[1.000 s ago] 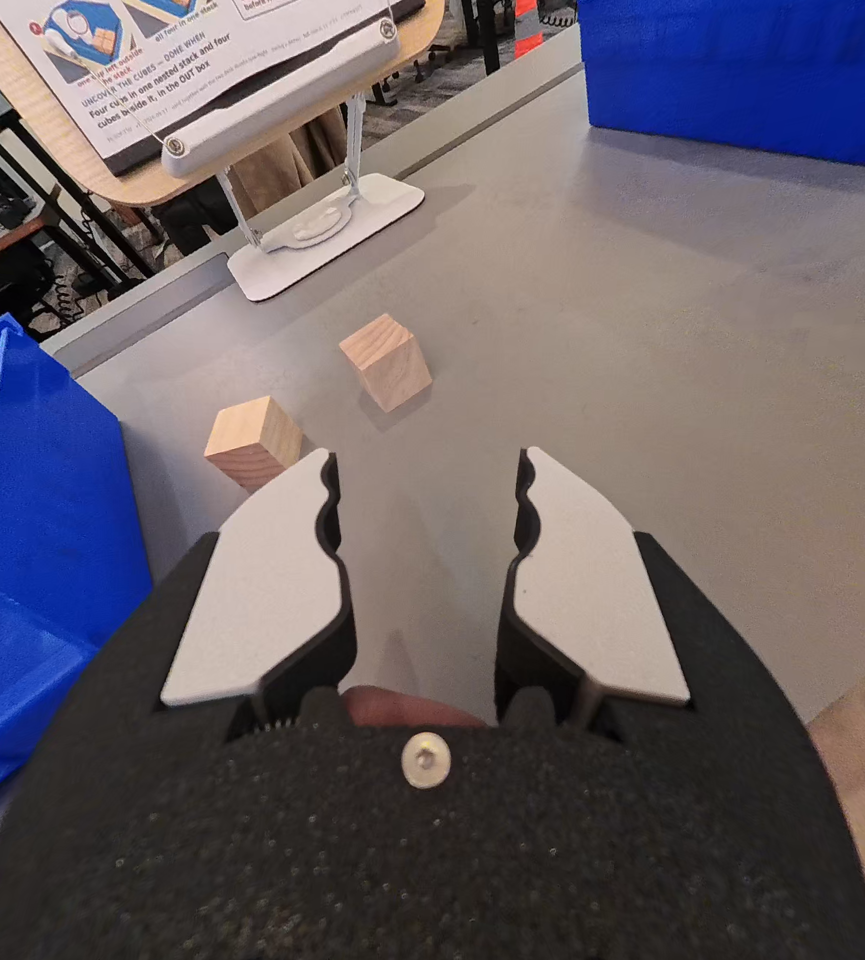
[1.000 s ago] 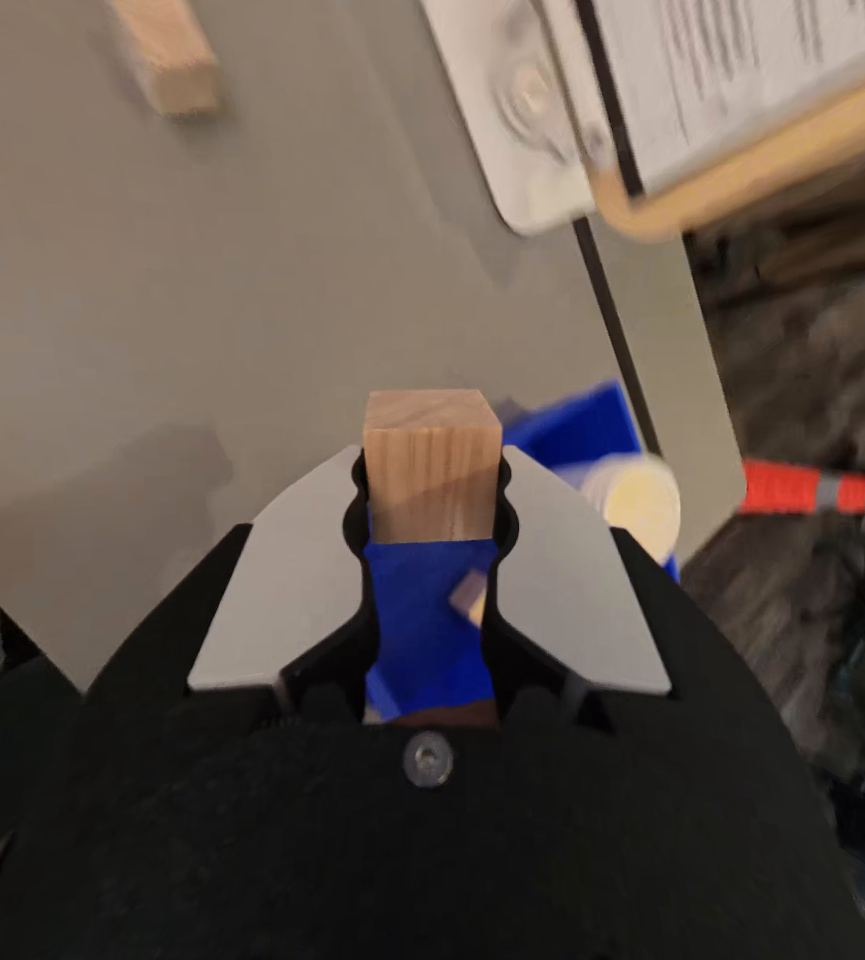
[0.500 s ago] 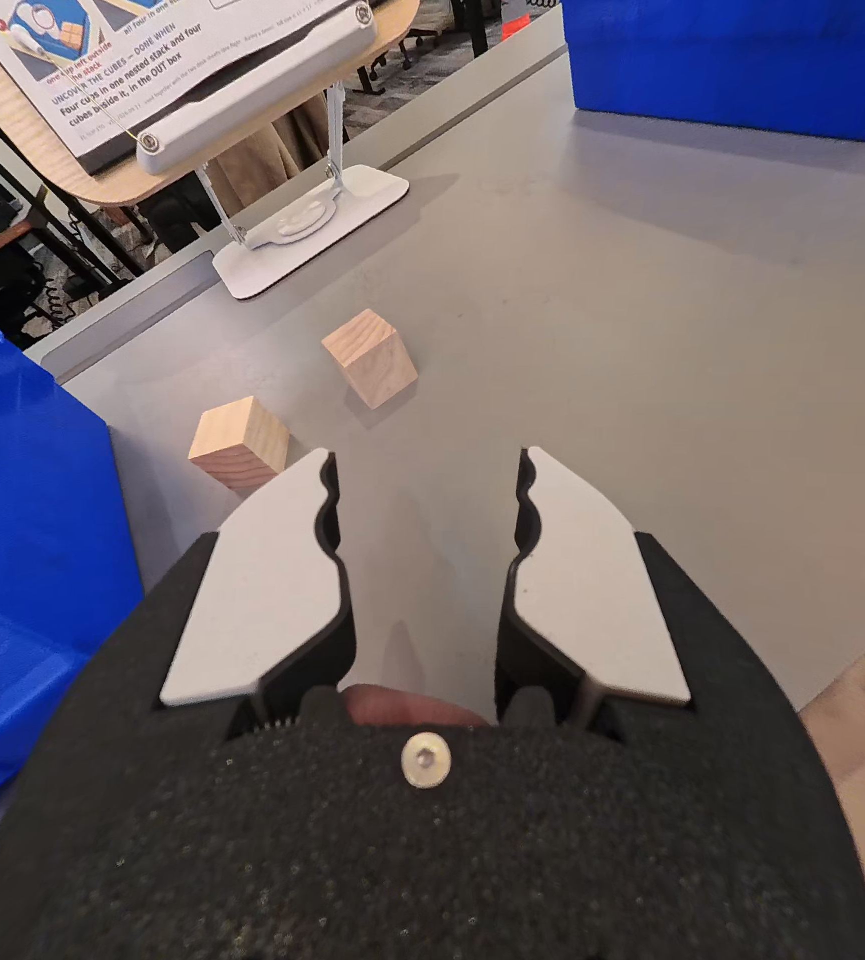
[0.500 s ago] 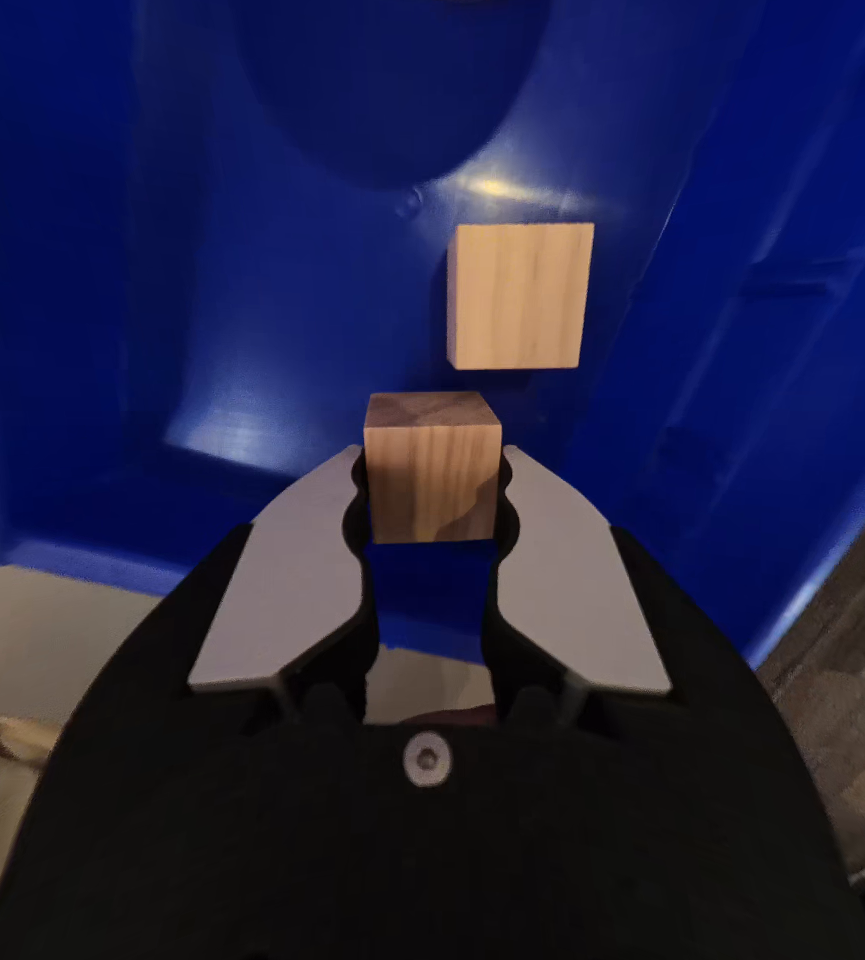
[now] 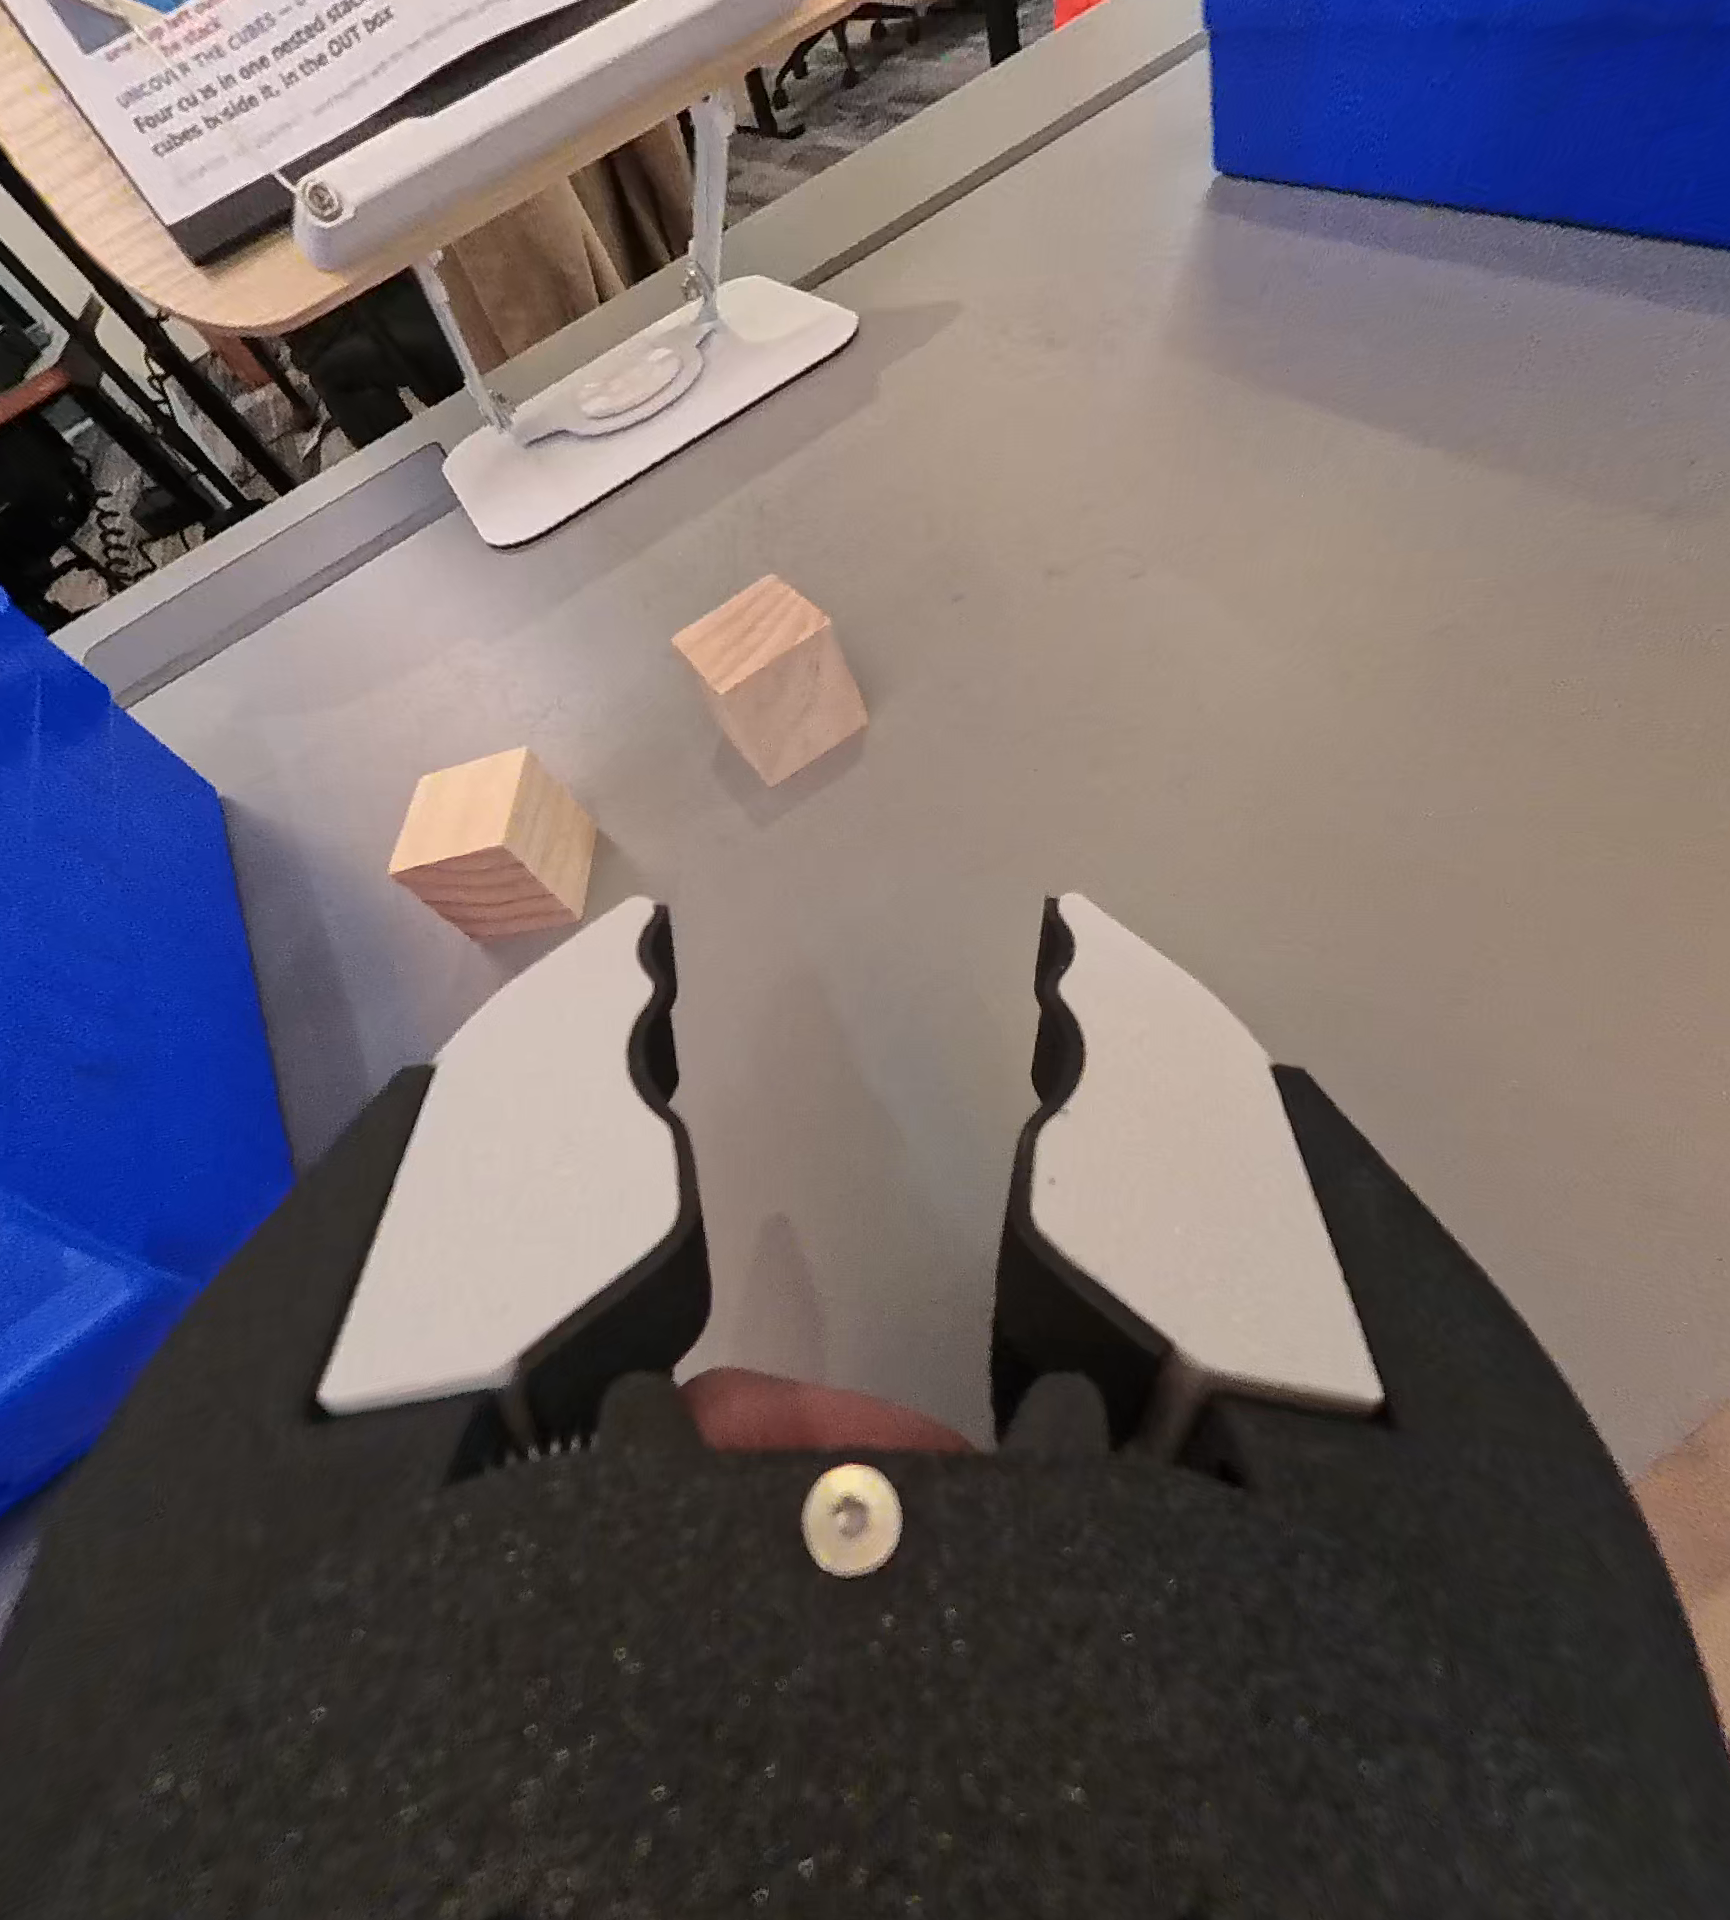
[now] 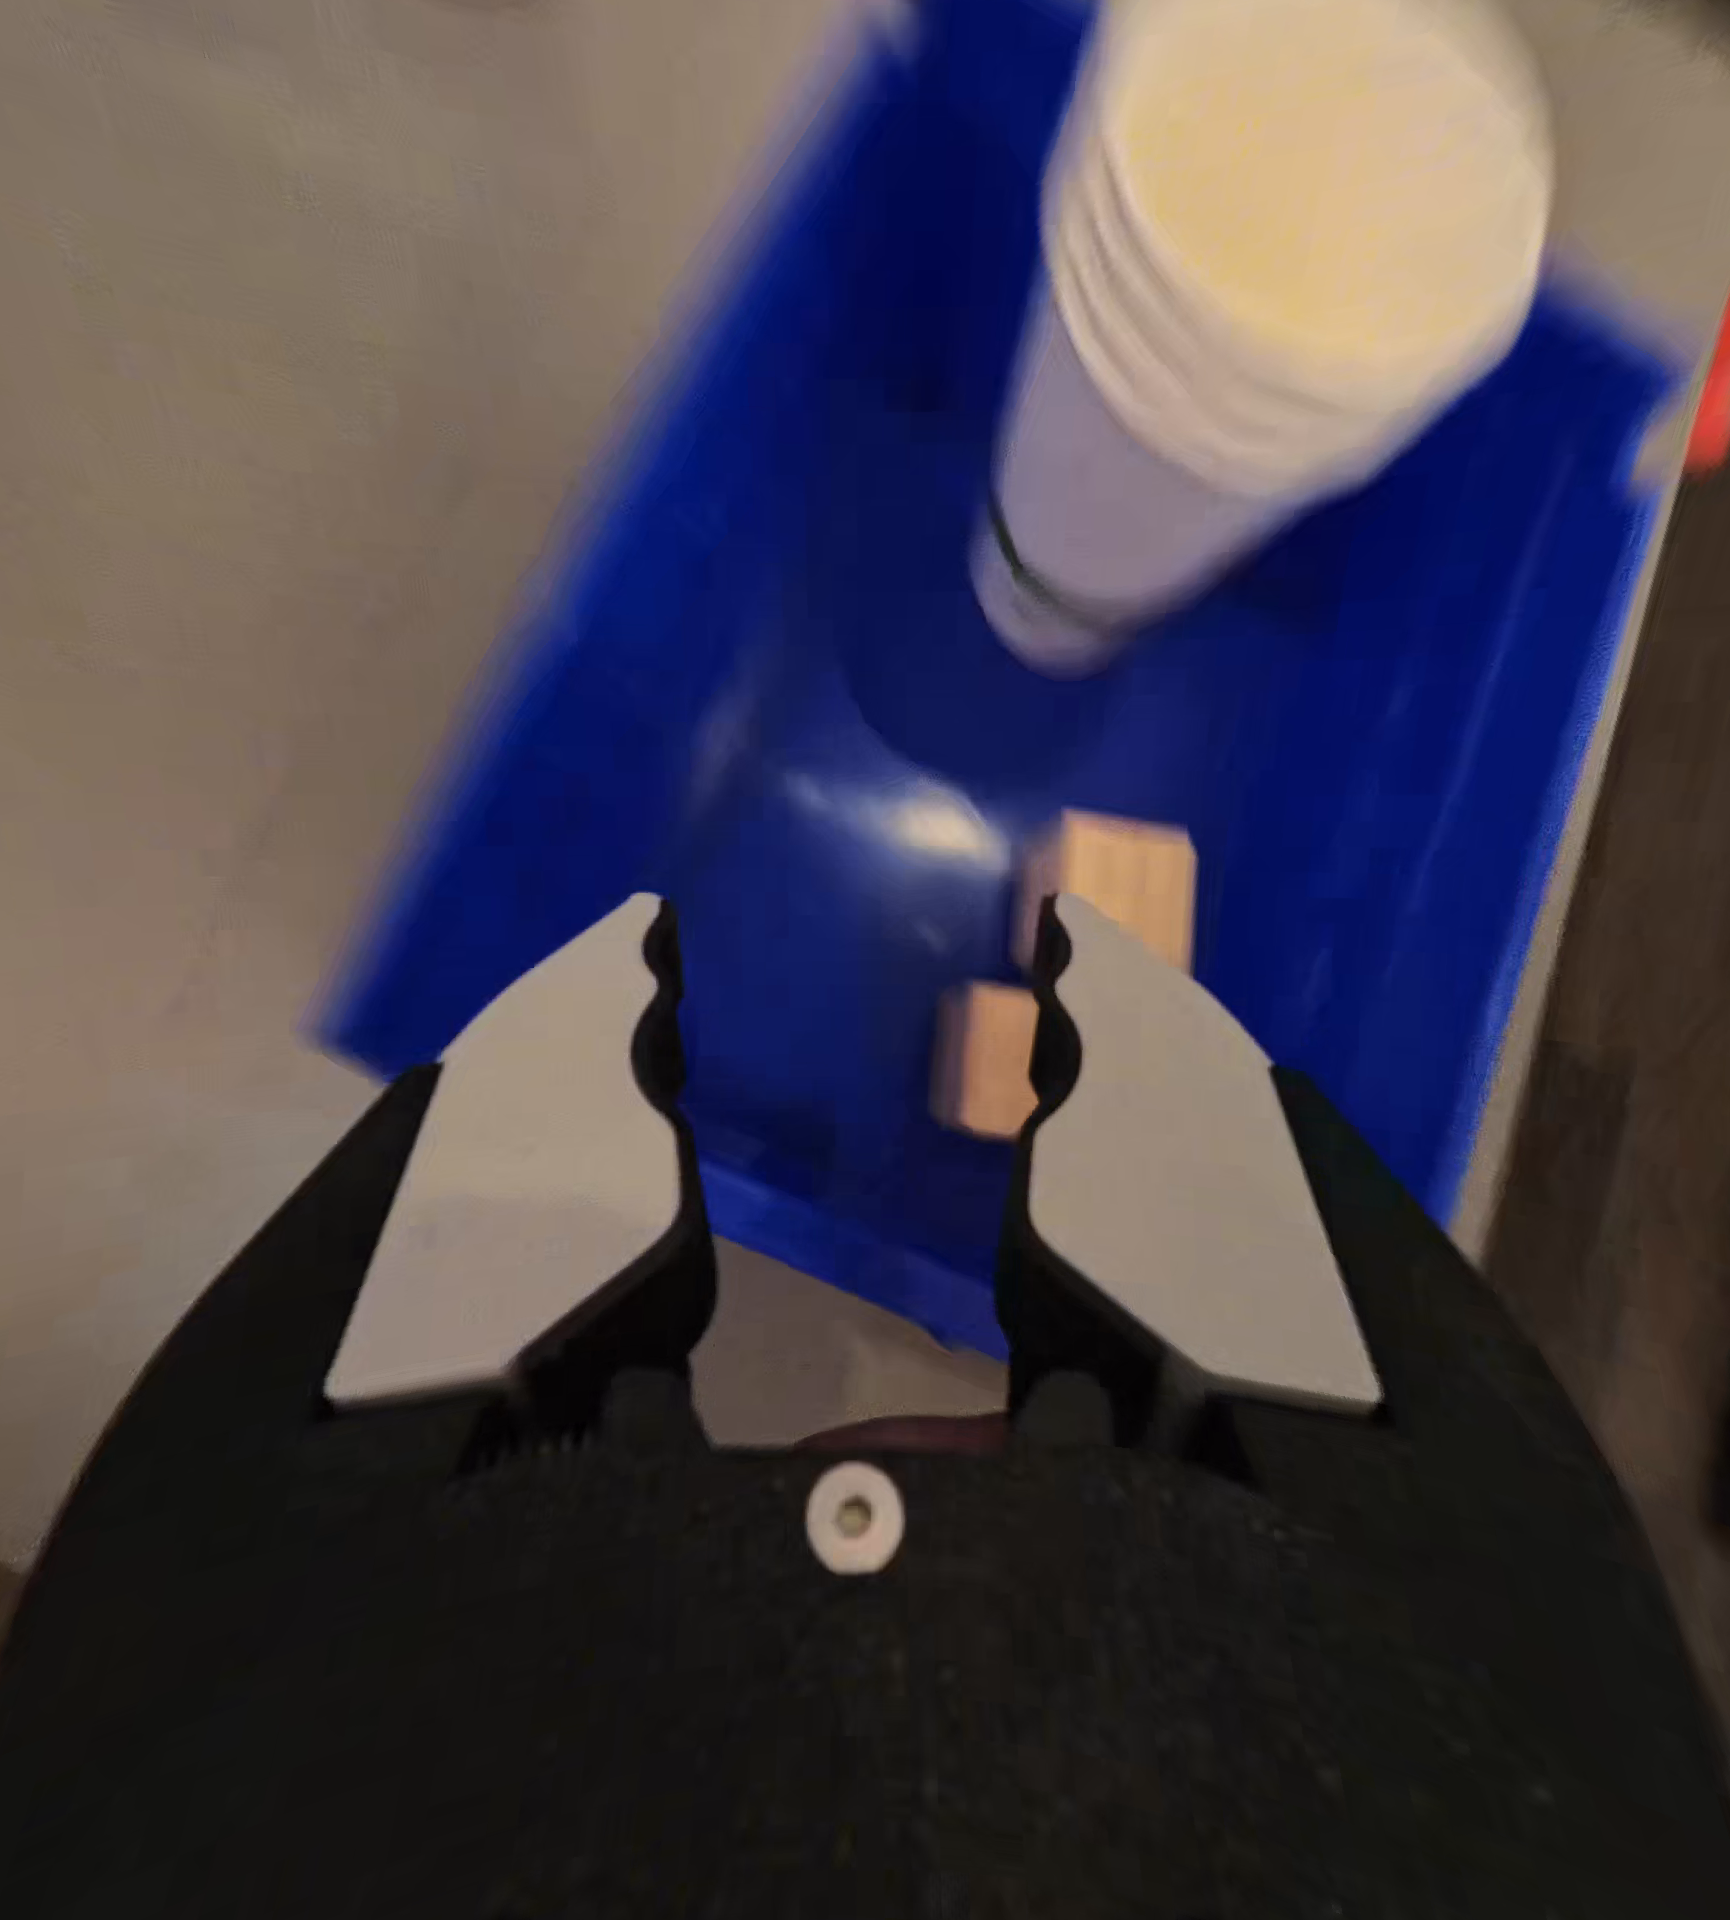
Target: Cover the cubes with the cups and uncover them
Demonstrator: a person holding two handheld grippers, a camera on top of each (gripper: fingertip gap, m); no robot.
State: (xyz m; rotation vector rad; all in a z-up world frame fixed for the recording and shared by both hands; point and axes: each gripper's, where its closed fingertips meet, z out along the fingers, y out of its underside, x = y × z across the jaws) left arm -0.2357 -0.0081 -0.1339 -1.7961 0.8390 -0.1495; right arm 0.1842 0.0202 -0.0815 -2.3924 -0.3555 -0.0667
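In the left wrist view my left gripper [image 5: 856,935] is open and empty above the grey table [image 5: 1256,623]. Two wooden cubes sit on the table ahead of it, one near the left fingertip [image 5: 492,844] and one farther off [image 5: 773,677]. In the blurred right wrist view my right gripper [image 6: 856,935] is open and empty above a blue bin [image 6: 632,644]. Two wooden cubes lie on the bin's floor, one [image 6: 1126,899] beyond the right fingertip and one [image 6: 980,1055] beside it. A stack of white cups [image 6: 1256,312] stands in the bin's far part.
A white document stand [image 5: 653,395] with a printed sheet stands at the table's far edge. A blue bin [image 5: 61,987] is at the left and another [image 5: 1515,114] at the far right. The table edge and dark floor [image 6: 1671,935] lie right of the bin.
My right gripper carried a wooden cube over the blue bin, opened and let it go; the cube now lies in the bin and the gripper has pulled back up. The left gripper barely moved.
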